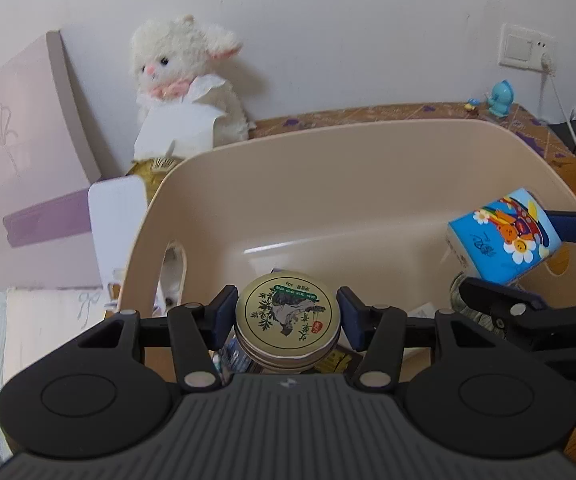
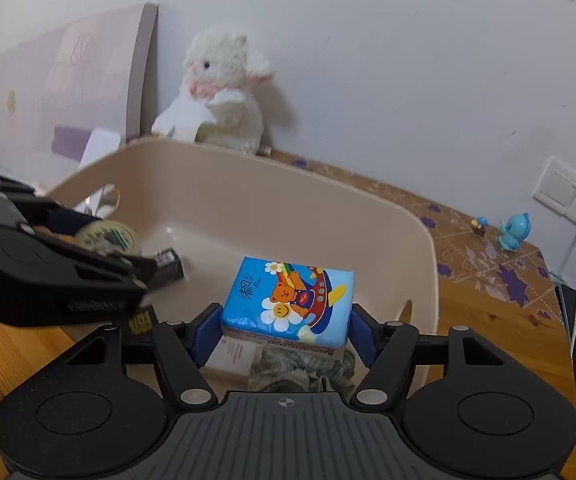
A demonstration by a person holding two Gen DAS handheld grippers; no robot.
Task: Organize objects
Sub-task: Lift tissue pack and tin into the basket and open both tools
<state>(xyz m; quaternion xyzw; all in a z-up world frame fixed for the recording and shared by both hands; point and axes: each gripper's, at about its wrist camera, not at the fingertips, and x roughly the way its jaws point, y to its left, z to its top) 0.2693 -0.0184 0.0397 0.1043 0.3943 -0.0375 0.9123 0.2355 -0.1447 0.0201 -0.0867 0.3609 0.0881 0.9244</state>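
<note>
The round tin (image 1: pixel 288 318) sits low in the frame's centre, clamped by the left gripper (image 1: pixel 287 318) above the beige tub (image 1: pixel 347 184). The right gripper (image 2: pixel 286 330) grips a blue tissue pack (image 2: pixel 288 298) at lower centre, over the same tub; a plush lamb (image 2: pixel 224 92) sits upper left.

So the round gold tin (image 1: pixel 288 317) (green plant drawing on the lid) sits lid-up, above the beige plastic bin (image 1: pixel 351 184). The blue tissue pack (image 2: pixel 288 300) with the cartoon bear is tilted, also over the bin. Down inside: a small black box (image 2: pixel 168 266), a white card (image 2: pixel 234 354) and crumpled greyish fabric (image 2: pixel 299 372).
</note>
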